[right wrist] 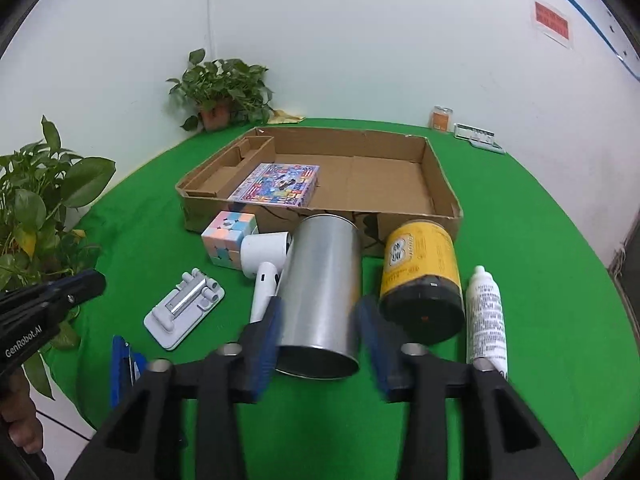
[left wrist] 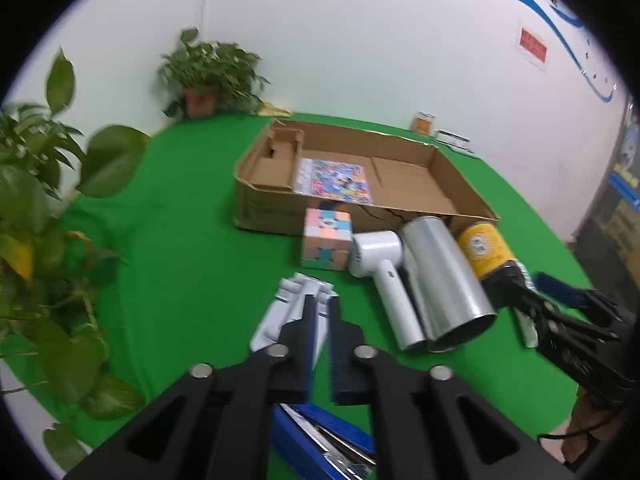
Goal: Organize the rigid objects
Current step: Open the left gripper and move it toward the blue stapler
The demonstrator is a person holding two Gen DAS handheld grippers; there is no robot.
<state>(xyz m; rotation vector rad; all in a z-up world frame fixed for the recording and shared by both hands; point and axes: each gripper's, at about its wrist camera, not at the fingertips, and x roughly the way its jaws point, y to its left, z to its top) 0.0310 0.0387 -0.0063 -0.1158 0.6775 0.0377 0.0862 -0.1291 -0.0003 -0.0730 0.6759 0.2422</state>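
A silver metal can (right wrist: pixel 320 292) lies on its side on the green table, open end toward me. My right gripper (right wrist: pixel 318 308) is open, its fingers on either side of the can; whether they touch it I cannot tell. A white hair dryer (right wrist: pixel 264 264), a pastel cube (right wrist: pixel 228 242), a yellow jar (right wrist: pixel 420 280) and a white bottle (right wrist: pixel 486 316) lie around it. My left gripper (left wrist: pixel 320 312) is nearly shut and empty over a white phone stand (left wrist: pixel 288 308), with a blue stapler (left wrist: pixel 320 440) below it. The cardboard box (right wrist: pixel 448 188) holds a colourful puzzle box (right wrist: pixel 280 184).
Potted plants stand at the left edge (right wrist: pixel 36 208) and the back corner (right wrist: pixel 220 88). A small orange jar (right wrist: pixel 440 118) and a white device (right wrist: pixel 478 136) sit by the back wall. The table edge curves close on the left and right.
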